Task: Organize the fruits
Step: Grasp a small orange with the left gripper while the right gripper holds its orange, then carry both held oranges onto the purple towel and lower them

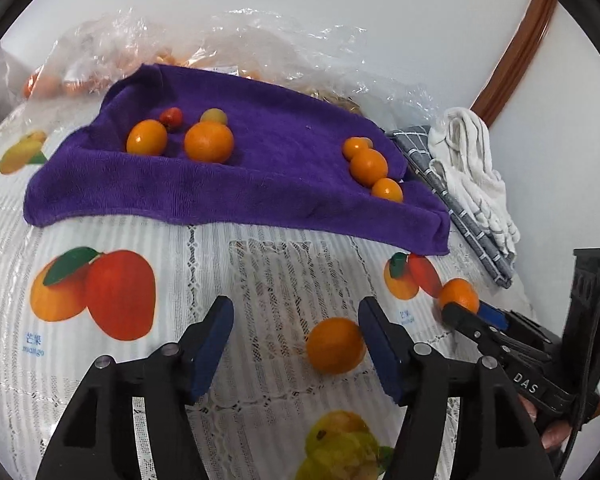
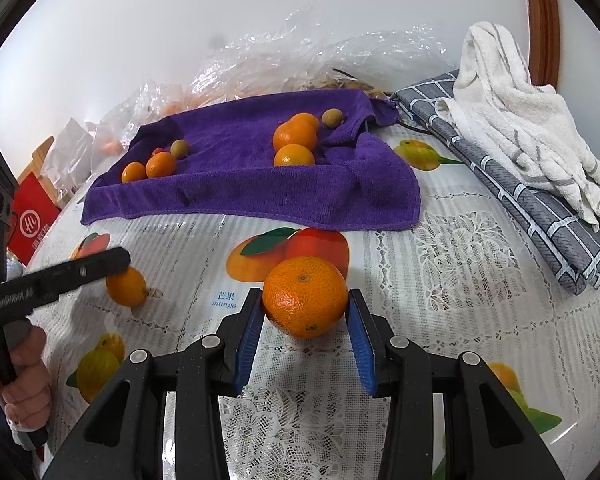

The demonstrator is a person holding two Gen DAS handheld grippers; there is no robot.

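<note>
Orange fruit lies in two places in the left wrist view: seven pieces are gathered on the purple towel (image 1: 260,160), and a loose tangerine (image 1: 335,345) rests on the tablecloth (image 1: 100,380) between the parted fingers of the left gripper (image 1: 296,320). Its jaws are open; the fruit sits just beside the right-hand pad, and no squeeze is seen. To take it well, the gripper should be centred on the fruit before it is closed, so that it is not nudged into rolling. A clear plastic bag (image 1: 100,52) behind the towel holds more orange fruit, blurred by the film.

In the right wrist view, a larger orange (image 2: 305,297) is clamped between the blue pads of the right gripper (image 2: 306,312), low over the tablecloth. It would best be carried level and set down gently among the fruit on the towel, where a group of three oranges (image 2: 294,140) is seen at the right. A white cloth (image 2: 520,120) lies on a folded grey cloth (image 2: 540,208) beside it.
</note>
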